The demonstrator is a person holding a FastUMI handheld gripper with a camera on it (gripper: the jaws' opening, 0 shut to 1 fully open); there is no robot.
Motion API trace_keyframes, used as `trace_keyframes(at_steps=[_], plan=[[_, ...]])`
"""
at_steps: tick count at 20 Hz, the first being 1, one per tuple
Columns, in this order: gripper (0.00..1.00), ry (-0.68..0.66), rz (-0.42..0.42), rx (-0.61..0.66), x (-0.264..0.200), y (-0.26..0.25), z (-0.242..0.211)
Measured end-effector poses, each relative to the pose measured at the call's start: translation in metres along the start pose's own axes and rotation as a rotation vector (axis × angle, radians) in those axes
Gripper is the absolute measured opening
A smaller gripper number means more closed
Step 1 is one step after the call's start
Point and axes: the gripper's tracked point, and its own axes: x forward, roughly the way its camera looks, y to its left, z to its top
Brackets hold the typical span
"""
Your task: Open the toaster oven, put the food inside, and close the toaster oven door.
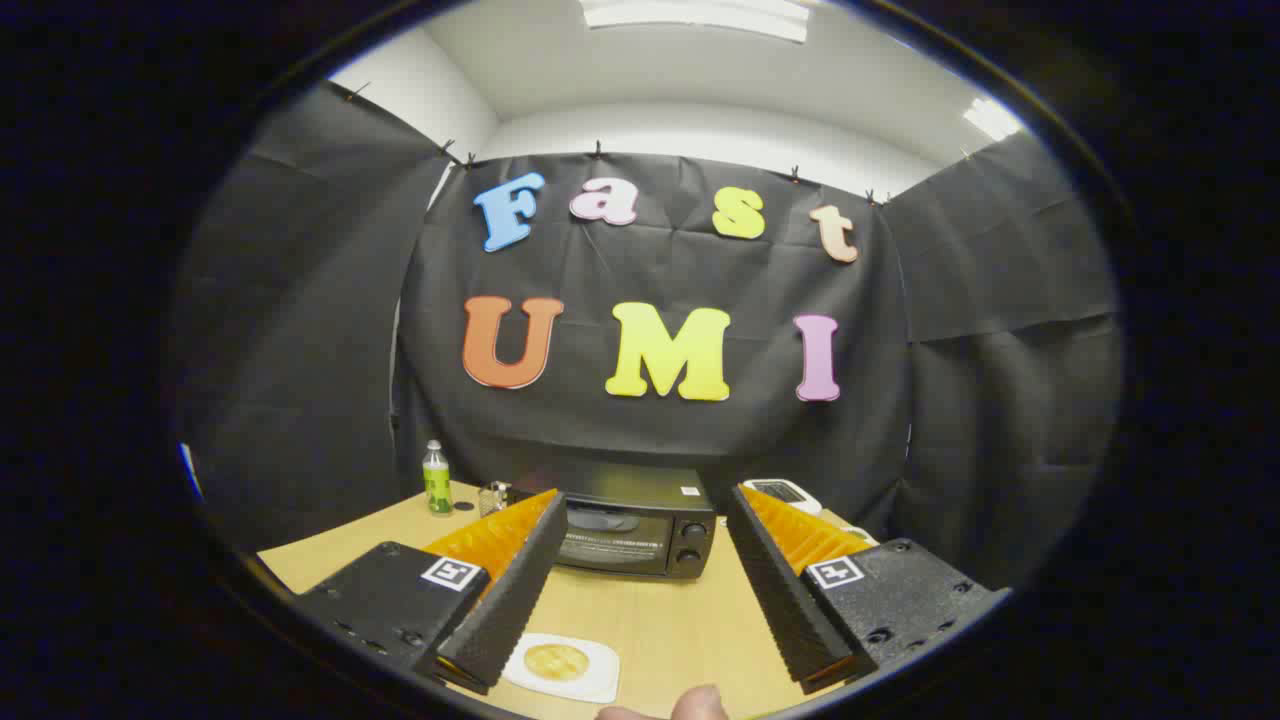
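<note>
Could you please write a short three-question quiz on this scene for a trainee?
1. True or false: the toaster oven door is shut.
2. Where does the food lie? A) inside the oven B) on a white plate on the table, between the fingers C) beside the bottle
3. Fill in: the gripper is ____, holding nothing.

Key: 1 true; 2 B; 3 open

Hand-held gripper [640, 500] agape before toaster oven [640, 528]
</note>
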Motion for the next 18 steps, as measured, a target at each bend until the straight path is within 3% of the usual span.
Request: trace_keyframes(at_steps=[18], plan=[[1.00, 0.029, 0.020, 0.032, 0.006, 0.010, -0.001]])
